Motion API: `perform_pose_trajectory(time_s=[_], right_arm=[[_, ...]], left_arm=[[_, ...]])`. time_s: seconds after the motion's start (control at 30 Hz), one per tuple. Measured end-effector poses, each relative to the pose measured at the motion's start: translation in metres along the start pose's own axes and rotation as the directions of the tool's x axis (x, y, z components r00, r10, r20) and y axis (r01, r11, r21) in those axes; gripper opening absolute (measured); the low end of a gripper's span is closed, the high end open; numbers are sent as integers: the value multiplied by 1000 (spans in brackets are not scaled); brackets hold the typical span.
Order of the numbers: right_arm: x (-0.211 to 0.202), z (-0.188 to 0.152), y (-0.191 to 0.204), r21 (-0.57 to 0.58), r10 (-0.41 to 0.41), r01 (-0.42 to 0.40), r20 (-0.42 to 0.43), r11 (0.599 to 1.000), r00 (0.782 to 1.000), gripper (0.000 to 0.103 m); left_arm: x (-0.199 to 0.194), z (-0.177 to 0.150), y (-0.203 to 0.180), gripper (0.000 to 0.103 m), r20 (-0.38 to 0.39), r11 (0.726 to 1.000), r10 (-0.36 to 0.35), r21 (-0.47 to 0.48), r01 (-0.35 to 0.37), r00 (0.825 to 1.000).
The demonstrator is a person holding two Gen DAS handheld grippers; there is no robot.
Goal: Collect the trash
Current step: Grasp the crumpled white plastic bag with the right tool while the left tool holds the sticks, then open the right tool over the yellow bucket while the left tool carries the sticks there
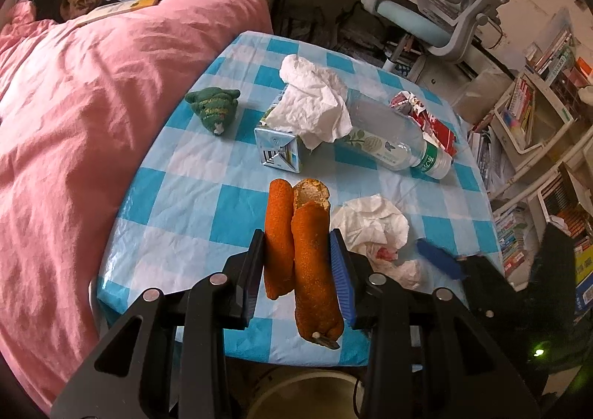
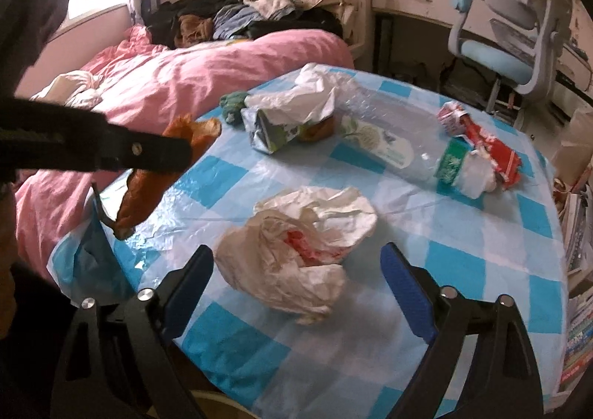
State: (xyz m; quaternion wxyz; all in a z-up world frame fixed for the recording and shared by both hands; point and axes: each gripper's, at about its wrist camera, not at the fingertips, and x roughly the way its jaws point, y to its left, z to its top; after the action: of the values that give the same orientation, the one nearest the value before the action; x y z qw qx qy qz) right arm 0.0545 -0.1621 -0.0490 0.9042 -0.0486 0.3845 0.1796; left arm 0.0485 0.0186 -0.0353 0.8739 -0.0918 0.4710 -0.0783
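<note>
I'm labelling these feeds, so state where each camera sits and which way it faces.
Left wrist: on the left tool, looking forward and down over the checked table; its fingers clamp an orange peel; the right tool's blue pad shows.
Right wrist: on the right tool, facing the crumpled tissue, jaws open around it; the left tool enters left.
Shared: peel, tissue, plastic bottle, carton.
</note>
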Motion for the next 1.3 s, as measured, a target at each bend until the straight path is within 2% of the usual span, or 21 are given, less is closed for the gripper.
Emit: perform_pose_trajectory(time_s=[0.07, 0.17, 0.23, 0.47, 0.67, 0.8, 0.87, 1.03, 1.13, 1.17, 1.2, 1.27, 1.3], right_arm=[[3, -1, -2, 10, 13, -13, -18, 1000, 1000, 46], [-2, -1, -6, 27, 27, -27, -7, 999, 1000, 34], [-6, -1, -6, 28, 33, -33, 4, 999, 999, 32], [-25, 0, -3, 19, 81, -82, 35, 996, 996, 31], [-49, -9, 0, -5, 186, -186, 8, 983, 982, 31], [-64, -24, 8, -38, 273, -275, -59, 961, 960, 31], [-71, -38, 17, -65, 315, -323, -113, 944, 943, 31], [-82, -72, 40, -144, 355, -397, -251, 906, 901, 31], [-82, -89, 56, -180, 369, -444, -336, 878, 866, 31], [-81, -95, 61, -187, 373, -461, -368, 868, 852, 33], [-79, -100, 66, -201, 359, -459, -389, 866, 848, 34], [-77, -109, 71, -219, 328, -442, -412, 870, 850, 49], [-78, -111, 72, -223, 318, -434, -414, 873, 853, 52]], left_arm=[[0, 0, -1, 34, 2, 1000, 0, 4, 0, 1000], [1, 1, -2, 34, 2, 1000, 5, 9, -5, 1000], [1, 1, -2, 34, 2, 1000, 8, 11, -8, 1000], [0, 0, 0, 34, 16, 1000, 26, 11, -26, 1000], [-6, -5, 2, 33, 41, 999, 42, 15, -43, 998], [-10, -13, 1, 33, 44, 999, 49, 21, -50, 998], [-11, -18, 0, 33, 42, 998, 52, 27, -54, 998], [-15, -35, -2, 33, 34, 997, 62, 45, -63, 998], [-18, -47, -1, 34, 25, 997, 67, 48, -68, 997], [-19, -51, -1, 34, 22, 996, 68, 49, -69, 997], [-20, -56, 0, 34, 16, 996, 71, 50, -72, 997], [-22, -66, 0, 34, 6, 996, 76, 53, -76, 997], [-23, -72, 1, 34, 0, 996, 78, 54, -78, 997]])
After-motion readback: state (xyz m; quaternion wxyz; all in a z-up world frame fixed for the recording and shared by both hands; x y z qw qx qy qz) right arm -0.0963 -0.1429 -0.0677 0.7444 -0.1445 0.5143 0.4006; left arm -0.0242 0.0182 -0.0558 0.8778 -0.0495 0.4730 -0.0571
